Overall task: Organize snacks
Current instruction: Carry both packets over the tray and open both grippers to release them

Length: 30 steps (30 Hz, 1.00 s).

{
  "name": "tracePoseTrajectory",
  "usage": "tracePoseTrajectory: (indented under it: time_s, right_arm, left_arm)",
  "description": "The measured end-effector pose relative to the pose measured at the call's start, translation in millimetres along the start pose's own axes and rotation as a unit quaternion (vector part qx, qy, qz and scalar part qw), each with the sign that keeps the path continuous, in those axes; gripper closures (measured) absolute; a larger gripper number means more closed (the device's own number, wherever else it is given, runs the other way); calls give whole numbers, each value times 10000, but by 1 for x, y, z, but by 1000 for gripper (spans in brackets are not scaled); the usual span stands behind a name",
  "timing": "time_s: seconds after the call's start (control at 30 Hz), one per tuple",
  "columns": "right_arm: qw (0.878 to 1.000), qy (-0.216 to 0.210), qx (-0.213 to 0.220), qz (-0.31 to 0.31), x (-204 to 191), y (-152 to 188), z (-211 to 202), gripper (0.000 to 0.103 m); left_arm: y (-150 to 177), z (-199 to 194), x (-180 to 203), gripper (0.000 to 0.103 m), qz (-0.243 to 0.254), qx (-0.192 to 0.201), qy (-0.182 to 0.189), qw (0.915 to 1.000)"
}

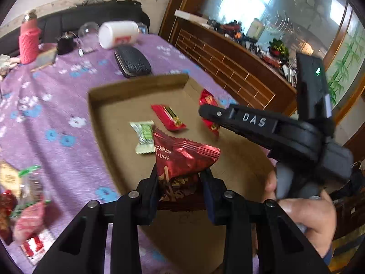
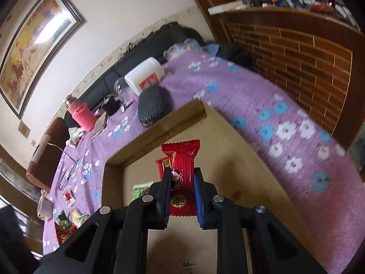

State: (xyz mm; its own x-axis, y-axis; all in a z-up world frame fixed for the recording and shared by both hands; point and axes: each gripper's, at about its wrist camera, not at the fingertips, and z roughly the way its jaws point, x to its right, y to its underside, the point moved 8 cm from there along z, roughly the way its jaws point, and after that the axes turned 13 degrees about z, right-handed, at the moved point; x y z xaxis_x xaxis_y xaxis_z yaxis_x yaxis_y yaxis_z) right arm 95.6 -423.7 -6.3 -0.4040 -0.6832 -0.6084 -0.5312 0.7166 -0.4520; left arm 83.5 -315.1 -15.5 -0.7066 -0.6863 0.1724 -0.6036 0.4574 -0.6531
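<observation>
My left gripper [image 1: 180, 171] is shut on a dark red foil snack bag [image 1: 182, 157] and holds it above the near part of a shallow cardboard tray [image 1: 100, 105]. On the tray floor lie a green-and-white candy [image 1: 143, 137] and a red bar wrapper [image 1: 168, 116]. My right gripper [image 2: 182, 178] is shut on a small red snack packet [image 2: 182, 171] over the same cardboard tray [image 2: 159, 123]. Seen from the left wrist view, the right gripper [image 1: 207, 111] reaches in from the right, with the red packet [image 1: 207, 100] at its tip and a person's hand [image 1: 305, 219] on its handle.
The tray sits on a purple flowered cloth [image 1: 57, 105]. More loose snacks [image 1: 25, 196] lie at the cloth's left edge. Behind the tray are a black case [image 1: 133, 61], a white tub [image 1: 118, 34] and a pink bottle [image 1: 28, 41]. A wooden cabinet [image 1: 228, 68] stands at the right.
</observation>
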Motion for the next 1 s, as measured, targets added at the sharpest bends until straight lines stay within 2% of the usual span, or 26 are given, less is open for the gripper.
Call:
tracePoseTrajectory:
  time_s: [0.23, 0.33, 0.6, 1.0]
  right_arm:
    - [9999, 124, -71, -48, -2, 4, 5, 85]
    - [9996, 162, -200, -83, -2, 8, 11, 85]
    - [9995, 227, -207, -40, 0, 9, 11, 83]
    - [9994, 282, -182, 33, 2, 7, 11, 82]
  left_arm:
    - [12, 19, -1, 71, 25, -190, 94, 9998]
    - [13, 18, 1, 71, 129, -152, 52, 9998]
    - [14, 17, 3, 71, 268, -78, -84, 9996]
    - [14, 16, 3, 70, 224, -37, -30, 9997]
